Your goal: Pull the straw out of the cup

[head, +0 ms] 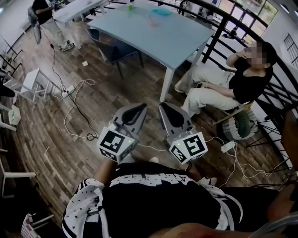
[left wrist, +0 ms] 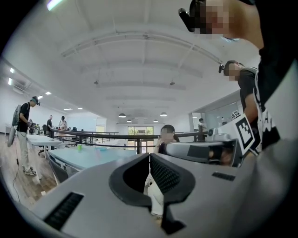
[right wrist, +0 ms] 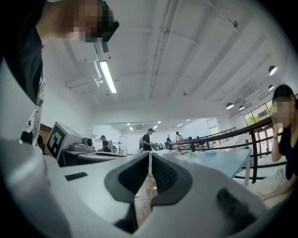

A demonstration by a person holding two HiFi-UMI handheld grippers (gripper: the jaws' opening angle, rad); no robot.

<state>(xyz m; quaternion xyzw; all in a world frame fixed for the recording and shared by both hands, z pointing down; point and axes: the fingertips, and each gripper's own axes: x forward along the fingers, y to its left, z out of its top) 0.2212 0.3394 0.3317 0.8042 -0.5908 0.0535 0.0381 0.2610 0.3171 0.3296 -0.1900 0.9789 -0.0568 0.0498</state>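
A small clear cup (head: 152, 19) stands far off on the light blue table (head: 177, 42); I cannot make out a straw in it. Both grippers are held close to my body, well short of the table, over the wooden floor. In the head view the left gripper (head: 139, 108) and the right gripper (head: 164, 107) point forward side by side. Each has its jaws closed tip to tip, with nothing between them. The left gripper (left wrist: 149, 155) looks level toward the table (left wrist: 88, 157). The right gripper (right wrist: 150, 153) has the table (right wrist: 223, 160) to its right.
A teal dish (head: 162, 11) and a small green object (head: 130, 6) share the table. A person sits on a chair (head: 233, 83) at the table's right, by a black railing (head: 219, 32). White cables (head: 74, 107) trail across the floor. White stools (head: 32, 83) stand at the left.
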